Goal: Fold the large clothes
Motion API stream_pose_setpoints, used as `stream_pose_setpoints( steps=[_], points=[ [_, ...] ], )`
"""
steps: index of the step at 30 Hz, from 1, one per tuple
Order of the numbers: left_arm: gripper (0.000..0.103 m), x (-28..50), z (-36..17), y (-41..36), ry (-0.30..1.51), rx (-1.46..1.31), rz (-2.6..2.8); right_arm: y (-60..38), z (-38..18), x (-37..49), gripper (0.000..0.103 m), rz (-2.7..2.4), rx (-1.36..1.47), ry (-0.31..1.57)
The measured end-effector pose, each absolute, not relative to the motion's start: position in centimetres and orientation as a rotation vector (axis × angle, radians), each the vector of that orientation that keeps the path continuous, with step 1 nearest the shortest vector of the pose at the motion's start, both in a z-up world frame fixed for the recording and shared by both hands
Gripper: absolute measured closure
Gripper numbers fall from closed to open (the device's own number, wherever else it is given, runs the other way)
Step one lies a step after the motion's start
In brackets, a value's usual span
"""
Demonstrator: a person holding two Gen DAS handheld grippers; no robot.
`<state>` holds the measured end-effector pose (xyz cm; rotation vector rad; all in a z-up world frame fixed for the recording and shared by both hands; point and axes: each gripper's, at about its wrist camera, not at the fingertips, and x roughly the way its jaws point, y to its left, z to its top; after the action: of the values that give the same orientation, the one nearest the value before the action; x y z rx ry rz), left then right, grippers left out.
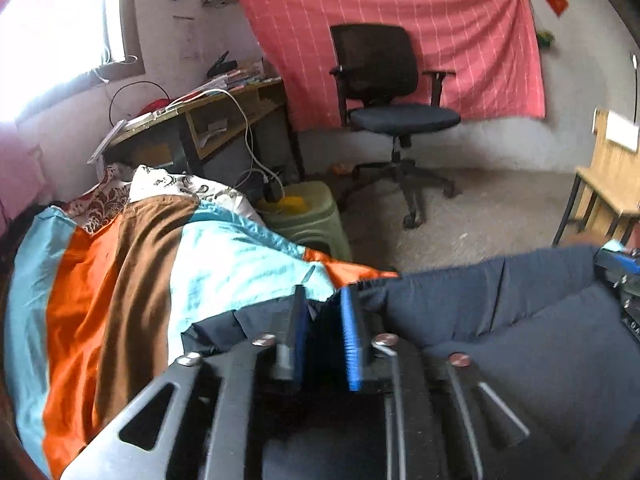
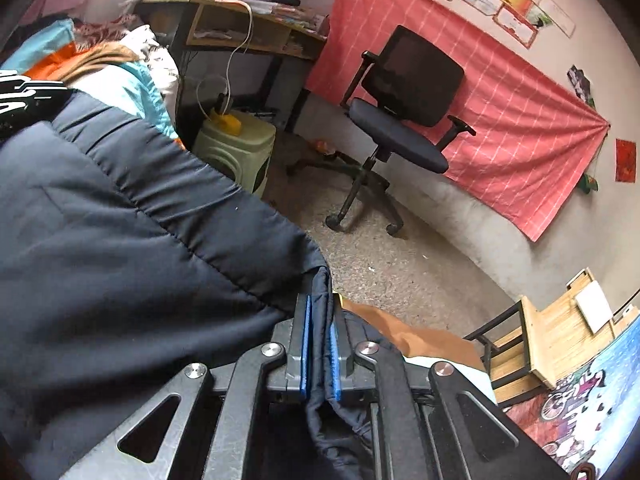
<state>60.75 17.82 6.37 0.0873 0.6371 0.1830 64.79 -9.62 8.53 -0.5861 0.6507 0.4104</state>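
Nearest us, the big navy padded jacket (image 2: 120, 220) lies on the striped bedspread (image 1: 120, 280) of the bed, edge hanging toward the floor, likely mid-fold. Our right gripper (image 2: 320, 336) has narrow jaws pinching the jacket hem, probably to carry that edge over; our left gripper (image 1: 324, 320) shows jaws slightly parted with dark fabric between, pads apparently not pressing. Sleeves and the jacket's far side are cut off.

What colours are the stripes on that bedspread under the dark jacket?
The bedspread has broad light blue, orange and brown stripes, clearest in the left wrist view.
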Motion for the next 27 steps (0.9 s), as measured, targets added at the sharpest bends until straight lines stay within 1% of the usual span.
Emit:
stream_pose_setpoints(
  steps=[2,4,5,6,7,8,9,10,12,13,15,19,21,23,25,27],
  points=[
    [0.043,59.2,7.6,18.4,0.59,0.036,0.168,-10.1,9.1,64.6,0.09,0.432,-0.54,0.632],
    [0.03,57.2,9.1,18.5,0.521,-0.012,0.144,-11.1,10.2,64.4,0.086,0.445,-0.472,0.612],
    [0.029,56.5,9.6,18.5,0.5,-0.017,0.133,-11.9,11.0,64.2,0.079,0.464,-0.416,0.599],
    [0.029,55.8,10.1,18.3,0.488,-0.009,0.128,-12.7,11.7,63.9,0.068,0.479,-0.364,0.588],
    [0.029,54.9,10.3,17.9,0.492,-0.001,0.107,-13.7,12.5,63.5,0.063,0.488,-0.305,0.573],
    [0.029,54.3,10.3,17.7,0.499,-0.001,0.077,-14.7,13.3,62.9,0.053,0.504,-0.248,0.556],
    [0.029,53.5,10.3,17.2,0.502,-0.006,0.051,-15.4,13.9,62.3,0.047,0.524,-0.208,0.547],
    [0.029,52.9,10.1,16.9,0.506,-0.012,0.025,-16.1,14.4,61.5,0.045,0.552,-0.167,0.54],
    [0.029,51.6,9.1,15.5,0.527,-0.017,-0.05,-17.2,14.7,60.0,0.032,0.593,-0.112,0.538],
    [0.028,51.2,8.6,15.0,0.535,-0.017,-0.07,-17.7,14.5,59.1,0.03,0.621,-0.078,0.544],
    [0.028,51.0,7.4,13.7,0.574,-0.024,-0.122,-18.0,13.7,57.8,0.029,0.664,-0.041,0.573],
    [0.028,52.7,5.8,12.5,0.623,-0.026,-0.094,-16.6,11.6,56.1,0.027,0.742,-0.034,0.608],
    [0.028,53.8,5.7,12.3,0.6,-0.025,-0.059,-15.2,10.6,56.5,0.027,0.748,-0.065,0.618],
    [0.024,55.0,5.5,12.5,0.591,-0.029,-0.019,-13.9,9.7,57.4,0.027,0.744,-0.066,0.626],
    [0.022,56.6,5.1,13.0,0.598,-0.044,0.03,-12.8,9.3,59.0,0.027,0.72,-0.063,0.623],
    [0.021,58.4,4.7,13.5,0.622,-0.064,0.073,-11.7,9.1,60.7,0.026,0.701,-0.062,0.633]
  ],
)
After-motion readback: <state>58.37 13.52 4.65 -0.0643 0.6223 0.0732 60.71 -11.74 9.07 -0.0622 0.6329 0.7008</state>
